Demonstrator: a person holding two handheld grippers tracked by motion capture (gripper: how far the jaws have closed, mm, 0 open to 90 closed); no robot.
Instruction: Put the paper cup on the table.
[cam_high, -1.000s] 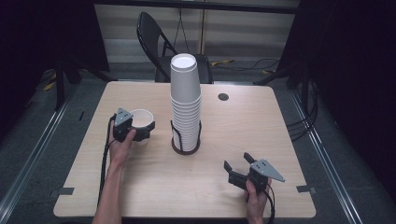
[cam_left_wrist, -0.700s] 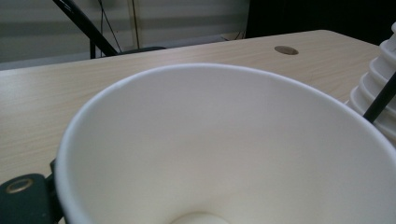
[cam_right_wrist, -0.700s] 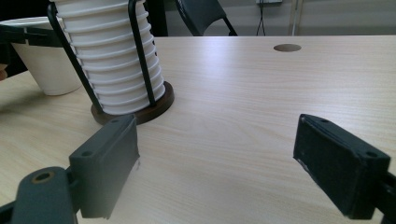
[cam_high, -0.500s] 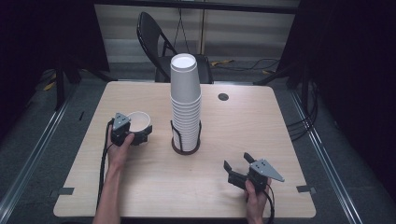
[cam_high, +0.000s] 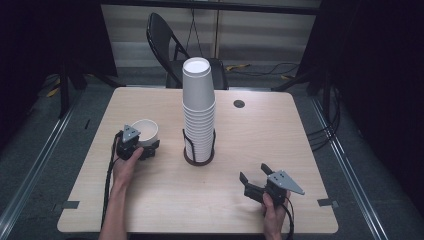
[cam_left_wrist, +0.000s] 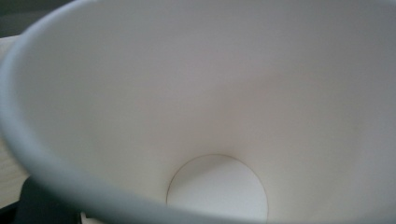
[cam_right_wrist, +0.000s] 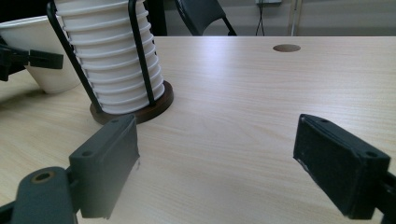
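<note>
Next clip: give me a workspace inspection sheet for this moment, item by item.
Surface: light wood table with a dark grommet hole.
Job's things: single white paper cup, upright, empty; tall stack of paper cups in a wire holder.
Clutter: nothing seen.
Grippers: left gripper at the single cup, grip not readable; right gripper open, empty.
Cables: one trails from each gripper; more on the floor.
Surroundings: black folding chair, dark curtains.

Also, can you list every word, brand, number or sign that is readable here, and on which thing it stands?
None: no readable text in any view.
Single white paper cup in the left gripper: plain.
Tall stack of white paper cups: plain.
Light wooden table: unmarked.
</note>
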